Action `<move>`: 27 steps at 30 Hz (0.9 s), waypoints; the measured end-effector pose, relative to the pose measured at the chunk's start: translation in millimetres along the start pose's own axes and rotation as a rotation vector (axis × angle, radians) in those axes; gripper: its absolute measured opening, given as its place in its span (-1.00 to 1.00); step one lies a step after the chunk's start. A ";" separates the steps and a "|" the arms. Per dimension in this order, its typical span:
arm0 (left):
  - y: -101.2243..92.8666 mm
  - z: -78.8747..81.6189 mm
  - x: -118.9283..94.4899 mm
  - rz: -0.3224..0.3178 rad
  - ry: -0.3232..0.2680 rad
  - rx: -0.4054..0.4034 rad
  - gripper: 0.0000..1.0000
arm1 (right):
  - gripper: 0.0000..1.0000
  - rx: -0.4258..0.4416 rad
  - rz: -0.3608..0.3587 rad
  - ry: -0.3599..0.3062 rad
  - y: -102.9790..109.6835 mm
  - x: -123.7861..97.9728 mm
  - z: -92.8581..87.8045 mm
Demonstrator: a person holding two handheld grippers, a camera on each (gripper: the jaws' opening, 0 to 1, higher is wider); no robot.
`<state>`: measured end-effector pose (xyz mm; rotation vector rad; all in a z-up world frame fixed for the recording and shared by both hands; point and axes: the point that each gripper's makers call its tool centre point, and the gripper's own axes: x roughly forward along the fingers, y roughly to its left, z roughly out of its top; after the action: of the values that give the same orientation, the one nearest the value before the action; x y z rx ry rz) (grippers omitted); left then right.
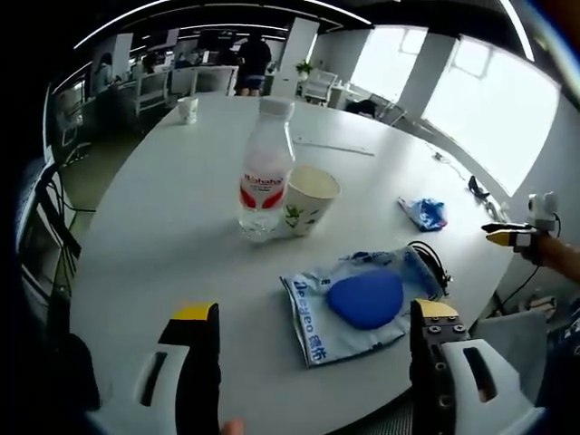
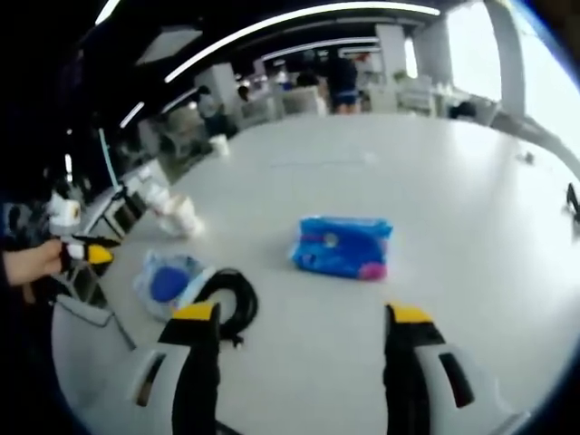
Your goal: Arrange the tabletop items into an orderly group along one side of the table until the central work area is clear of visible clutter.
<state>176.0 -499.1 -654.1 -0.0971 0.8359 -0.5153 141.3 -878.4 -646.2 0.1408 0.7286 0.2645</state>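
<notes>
Left gripper view: I am holding my left gripper (image 1: 313, 317) low over the near edge of the white table (image 1: 163, 236), its yellow-tipped jaws standing wide apart with nothing between them. Just ahead of them a light printed pouch (image 1: 362, 308) is lying flat with a blue oval object (image 1: 365, 297) resting on it, and a black cable (image 1: 433, 258) is coiling at the pouch's far corner. Beyond, near the table's middle, a clear water bottle (image 1: 265, 172) is standing upright, touching or just beside a paper cup (image 1: 309, 198). A small blue packet (image 1: 424, 213) is lying apart toward the right edge, and a second cup (image 1: 188, 109) is sitting far off near the opposite side.

Right gripper view: my right gripper (image 2: 304, 317) is likewise hanging open and empty, facing the blue packet (image 2: 343, 246) in open table — the pouch (image 2: 168, 281) and cable (image 2: 231, 304) are lying to its left, near the table's edge.

Judgement: nothing is yet grouped; the items are sitting scattered across the centre.

Hazards from here — the bottle is tall and narrow, so a jaw brushing its neck could tip it into the cup. The oval object is resting loose, so dragging the pouch could shed it. The cable could snag a jaw and pull the pouch off the edge.
</notes>
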 end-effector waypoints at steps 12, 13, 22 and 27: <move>-0.7 -15.6 11.2 -0.008 0.031 -0.031 0.71 | 0.37 0.012 0.039 0.002 20.8 13.0 0.5; -0.6 -17.4 12.6 -0.009 0.035 -0.034 0.71 | 0.37 0.013 0.043 0.002 22.7 14.2 0.6; -2.8 -32.1 25.6 -0.009 0.077 -0.035 0.68 | 0.31 0.018 0.094 0.004 49.1 31.1 2.3; -7.0 -37.3 31.0 -0.020 0.090 -0.045 0.67 | 0.30 0.014 0.134 0.006 67.8 42.6 6.8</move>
<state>163.2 -515.5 -698.4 -0.1243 0.9354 -0.5228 163.5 -801.5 -653.6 0.2027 0.7287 0.3876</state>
